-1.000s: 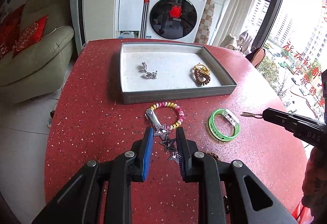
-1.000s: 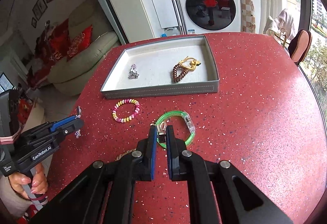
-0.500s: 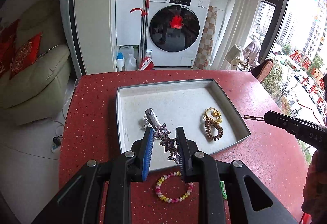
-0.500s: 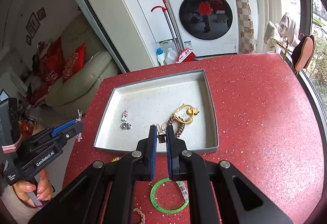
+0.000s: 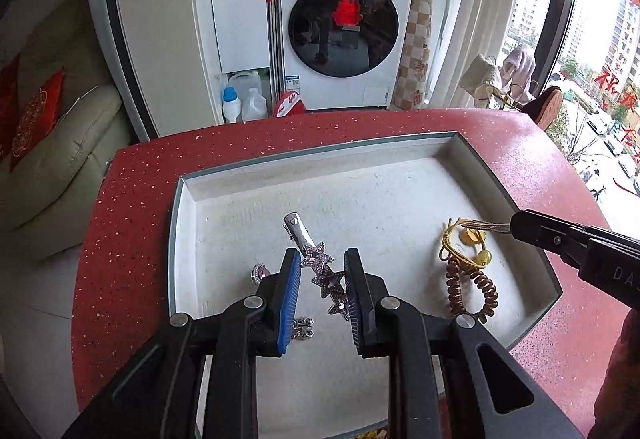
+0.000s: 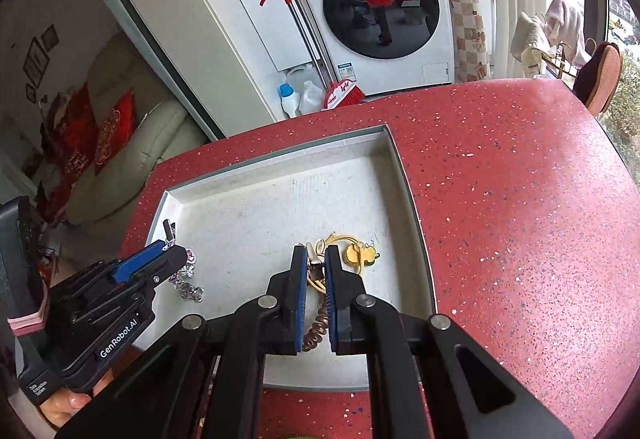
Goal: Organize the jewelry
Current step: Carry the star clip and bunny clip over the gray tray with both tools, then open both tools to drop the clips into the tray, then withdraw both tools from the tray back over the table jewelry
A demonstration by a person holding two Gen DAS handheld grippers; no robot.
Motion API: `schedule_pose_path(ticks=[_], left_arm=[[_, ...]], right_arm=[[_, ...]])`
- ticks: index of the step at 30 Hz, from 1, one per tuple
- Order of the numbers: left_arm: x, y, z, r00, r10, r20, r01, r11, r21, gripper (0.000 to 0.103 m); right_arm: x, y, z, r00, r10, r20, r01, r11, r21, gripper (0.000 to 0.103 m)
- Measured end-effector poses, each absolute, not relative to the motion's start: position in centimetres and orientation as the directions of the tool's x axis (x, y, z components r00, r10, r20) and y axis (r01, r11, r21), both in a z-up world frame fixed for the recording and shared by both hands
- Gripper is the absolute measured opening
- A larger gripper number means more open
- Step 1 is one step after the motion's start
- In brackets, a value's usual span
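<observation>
A silver hair clip with purple glittery stars (image 5: pixel 320 267) hangs tilted above the grey rectangular tray (image 5: pixel 320 163) on the red speckled desk (image 5: pixel 132 199). In the tray lie a brown spiral hair tie with gold cord (image 5: pixel 472 279) and small silver charms (image 6: pixel 188 289). A small gold-toned piece (image 6: pixel 314 259) hangs above them.

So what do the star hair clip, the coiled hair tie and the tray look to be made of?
Star hair clip: shiny silver metal, apparently rhinestone-set stars, from the sparkle.
Coiled hair tie: probably translucent brown plastic, glossy spiral.
Tray: grey rim, pale matte lining, perhaps fabric or paper; unclear.
</observation>
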State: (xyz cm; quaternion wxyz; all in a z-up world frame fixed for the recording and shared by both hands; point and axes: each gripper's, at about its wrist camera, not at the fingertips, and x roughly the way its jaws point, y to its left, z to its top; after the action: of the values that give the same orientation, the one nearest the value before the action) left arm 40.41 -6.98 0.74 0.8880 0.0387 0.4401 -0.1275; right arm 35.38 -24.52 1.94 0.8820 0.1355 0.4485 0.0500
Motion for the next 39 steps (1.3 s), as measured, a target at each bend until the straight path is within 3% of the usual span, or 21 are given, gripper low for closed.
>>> schedule_pose_path(ticks=[15,17,19,21,28,30,31,32,39], left_arm=[[40.6,-9.2,-3.1,0.564,-0.098,-0.82,0.279,0.957,0.078,0.042],[40.5,-9.1,-3.2,0.57,-0.098,-0.816,0.272,0.959,0.074,0.042],[40.4,-8.9,-3.0,0.567,-0.1,-0.818,0.263,0.963,0.065,0.042],[40.2,-8.6,-2.7,0.575,-0.1,-0.812,0.256,0.964,0.063,0.042],[39.5,-8.2,-1.1,0.607,-0.107,-0.787,0.243,0.968,0.056,0.042],[39.2,-8.0,-0.7,0.615,-0.109,-0.781,0.242,0.969,0.054,0.05],[39.0,-8.0,-0.5,0.621,-0.113,-0.776,0.24,0.97,0.051,0.075],[38.7,-7.9,-0.2,0.635,-0.116,-0.764,0.234,0.971,0.048,0.088],[37.8,-7.6,1.0,0.647,-0.126,-0.752,0.232,0.972,0.036,0.088]], right_arm=[[35.9,-24.0,-1.5,0.535,0.187,-0.824,0.032,0.97,0.24,0.011],[35.8,-24.1,-1.5,0.533,0.188,-0.825,0.038,0.969,0.245,0.017],[35.6,-24.2,-1.3,0.54,0.195,-0.819,0.04,0.966,0.257,0.037],[35.3,-24.3,-0.6,0.557,0.204,-0.805,0.035,0.963,0.268,0.046],[34.1,-24.6,1.3,0.599,0.255,-0.759,0.032,0.94,0.341,0.051],[33.8,-24.5,1.6,0.602,0.262,-0.754,0.033,0.936,0.351,0.052],[33.7,-24.4,1.7,0.601,0.264,-0.754,0.031,0.936,0.352,0.052],[33.5,-24.3,1.8,0.598,0.265,-0.756,0.028,0.936,0.351,0.053],[32.8,-24.1,2.1,0.598,0.267,-0.756,0.025,0.936,0.35,0.054]])
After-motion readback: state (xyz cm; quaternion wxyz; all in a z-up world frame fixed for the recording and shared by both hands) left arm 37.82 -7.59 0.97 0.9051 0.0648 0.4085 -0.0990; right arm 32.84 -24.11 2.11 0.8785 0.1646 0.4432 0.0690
